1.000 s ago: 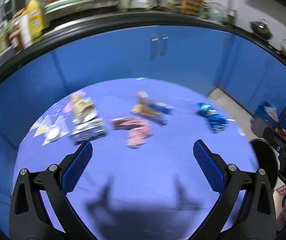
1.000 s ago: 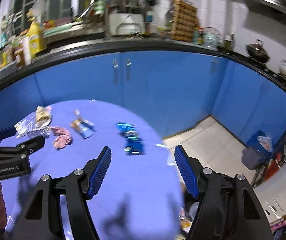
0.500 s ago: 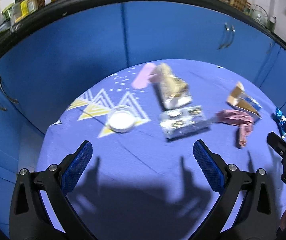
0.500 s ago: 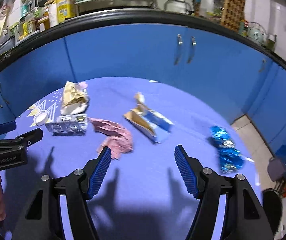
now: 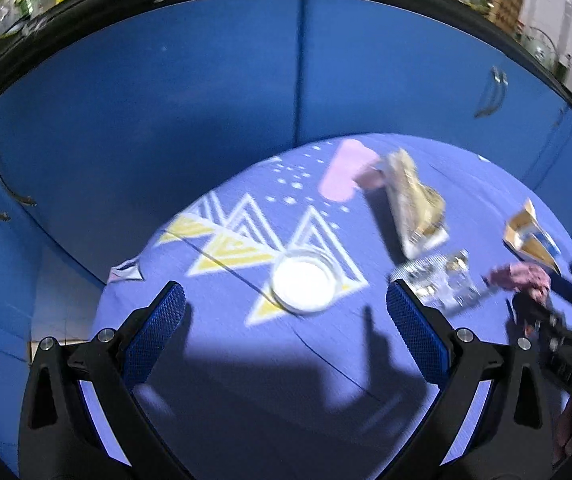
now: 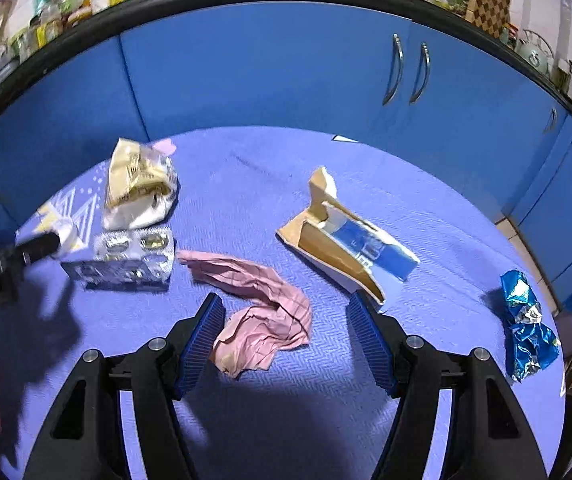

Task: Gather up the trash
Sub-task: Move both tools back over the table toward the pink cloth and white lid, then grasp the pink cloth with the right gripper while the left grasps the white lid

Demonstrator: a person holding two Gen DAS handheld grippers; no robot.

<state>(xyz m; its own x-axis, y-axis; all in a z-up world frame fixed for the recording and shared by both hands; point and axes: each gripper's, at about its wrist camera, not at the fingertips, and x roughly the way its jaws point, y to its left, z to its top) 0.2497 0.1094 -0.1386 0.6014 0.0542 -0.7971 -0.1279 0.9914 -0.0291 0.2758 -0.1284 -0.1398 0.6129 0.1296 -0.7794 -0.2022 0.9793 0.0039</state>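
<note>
Both claws are hanging over the round table (image 6: pixel 246 168) with its purple-blue cloth, and neither one's got anything. Right gripper (image 6: pixel 282 340) has its jaws spread, with the crumpled pink paper (image 6: pixel 262 312) lying right between the blue pads, not pinched. Left gripper (image 5: pixel 286 328) is wide apart too, aimed at a little white lid (image 5: pixel 303 286) sitting on the yellow triangle print.

Rest of the trash is scattered on the cloth: torn blue-and-brown carton (image 6: pixel 345 244) just beyond the right pad, silver blister pack (image 6: pixel 126 260) to the left, a beige snack bag (image 6: pixel 138 184) behind that, and a crinkled blue foil wrapper (image 6: pixel 525 320) near the right edge. Blue cabinets (image 6: pixel 266 72) behind.
</note>
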